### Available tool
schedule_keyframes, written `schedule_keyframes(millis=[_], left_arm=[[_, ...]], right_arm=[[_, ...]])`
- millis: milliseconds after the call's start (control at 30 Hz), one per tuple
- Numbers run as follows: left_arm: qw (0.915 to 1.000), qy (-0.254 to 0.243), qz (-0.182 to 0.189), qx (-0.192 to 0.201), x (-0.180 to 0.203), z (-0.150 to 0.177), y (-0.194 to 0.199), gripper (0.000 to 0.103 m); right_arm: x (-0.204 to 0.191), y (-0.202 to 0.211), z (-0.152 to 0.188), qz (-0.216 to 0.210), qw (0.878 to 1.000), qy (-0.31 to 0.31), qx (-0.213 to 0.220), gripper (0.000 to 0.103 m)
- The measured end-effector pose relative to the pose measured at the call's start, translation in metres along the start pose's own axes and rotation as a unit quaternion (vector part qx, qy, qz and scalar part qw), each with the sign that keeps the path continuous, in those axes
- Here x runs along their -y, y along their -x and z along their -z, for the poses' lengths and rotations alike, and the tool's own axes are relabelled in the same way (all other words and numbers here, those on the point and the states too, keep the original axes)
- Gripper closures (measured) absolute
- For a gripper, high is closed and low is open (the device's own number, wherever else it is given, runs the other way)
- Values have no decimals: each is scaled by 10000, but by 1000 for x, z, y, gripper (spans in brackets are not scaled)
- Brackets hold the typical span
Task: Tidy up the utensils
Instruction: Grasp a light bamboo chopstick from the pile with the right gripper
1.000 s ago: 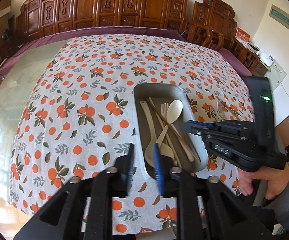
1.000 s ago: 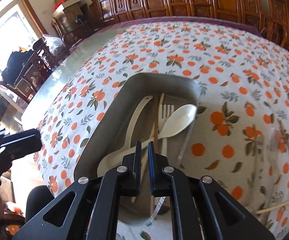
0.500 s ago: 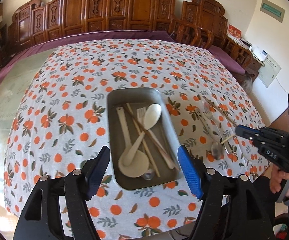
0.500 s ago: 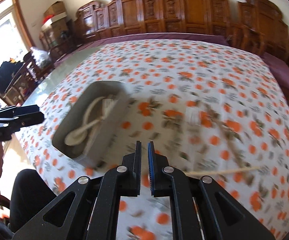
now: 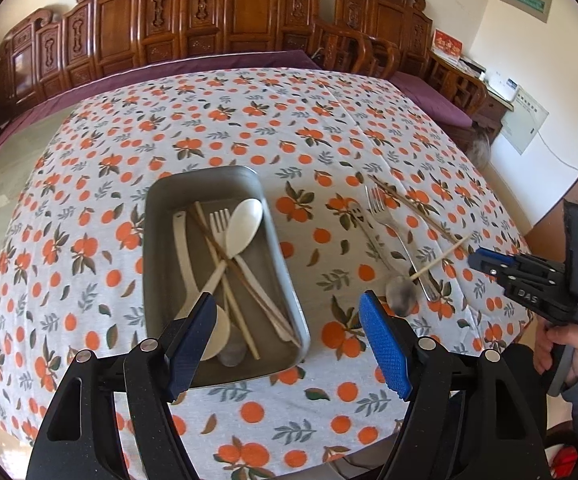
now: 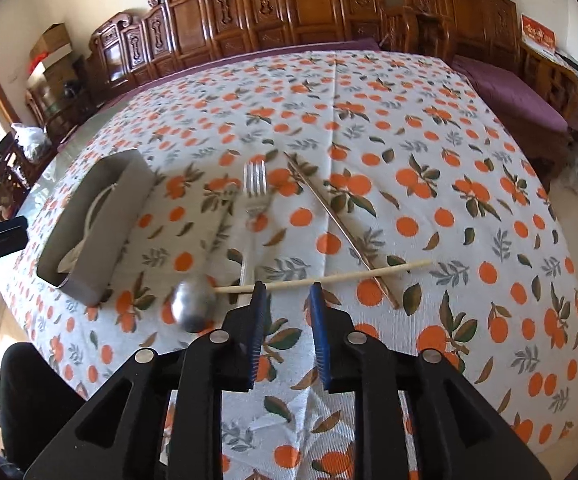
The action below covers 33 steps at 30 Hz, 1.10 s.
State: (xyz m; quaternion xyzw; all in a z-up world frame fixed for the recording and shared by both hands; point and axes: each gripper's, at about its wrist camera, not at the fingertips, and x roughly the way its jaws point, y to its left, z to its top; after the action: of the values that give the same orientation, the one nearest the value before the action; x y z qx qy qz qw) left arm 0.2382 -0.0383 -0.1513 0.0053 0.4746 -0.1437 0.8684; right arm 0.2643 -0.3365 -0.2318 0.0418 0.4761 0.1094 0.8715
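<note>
A grey metal tray (image 5: 161, 200) on the orange-print tablecloth holds cream spoons, a fork and chopsticks. It also shows at the left of the right wrist view (image 6: 101, 256). Right of the tray lie a metal fork (image 6: 255, 184), a metal spoon (image 6: 193, 302), a pale chopstick (image 6: 329, 276) and a brown chopstick (image 6: 341, 228). My left gripper (image 5: 285, 328) is open wide and empty above the tray's near end. My right gripper (image 6: 287, 292) is open a little and empty, just in front of the pale chopstick; in the left wrist view (image 5: 475, 258) it is at the right.
The tablecloth (image 5: 249, 120) covers a large table with a purple edge. Carved wooden chairs (image 5: 209, 20) line the far side. The table's near edge is close under both grippers. A white wall unit (image 5: 523, 120) stands at the right.
My right gripper moved right from over the tray to the loose utensils and opened a little. My left gripper opened wide and pulled back from the tray.
</note>
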Motion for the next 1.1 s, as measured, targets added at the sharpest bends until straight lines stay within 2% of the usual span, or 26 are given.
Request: schedule_keyframes(millis=[167, 267, 433, 533, 667, 833, 1033, 1100], left_arm=[[10000, -68, 22, -29, 11, 2, -4, 33], [9999, -137, 42, -53, 18, 3, -6, 33], [9997, -207, 75, -83, 24, 7, -6, 33], [9997, -213, 94, -82, 25, 8, -6, 33], [9997, -201, 123, -79, 25, 8, -5, 33], [9996, -202, 166, -79, 28, 9, -6, 33], [9996, -227, 189, -45, 30, 10, -2, 33], [9996, -205, 186, -34, 29, 10, -1, 33]], right_arm=[[1, -22, -3, 90, 9995, -280, -109, 76], [4, -33, -6, 386, 9982, -453, -93, 76], [12, -48, -11, 581, 9953, -759, -167, 76], [12, -52, -14, 683, 9935, -897, -143, 71], [2, -53, -15, 940, 9933, -652, -176, 71], [5, -60, -24, 842, 9911, -964, -352, 71], [-8, -72, -29, 1054, 9904, -773, -447, 69], [-10, -72, -28, 1073, 9906, -721, -453, 72]])
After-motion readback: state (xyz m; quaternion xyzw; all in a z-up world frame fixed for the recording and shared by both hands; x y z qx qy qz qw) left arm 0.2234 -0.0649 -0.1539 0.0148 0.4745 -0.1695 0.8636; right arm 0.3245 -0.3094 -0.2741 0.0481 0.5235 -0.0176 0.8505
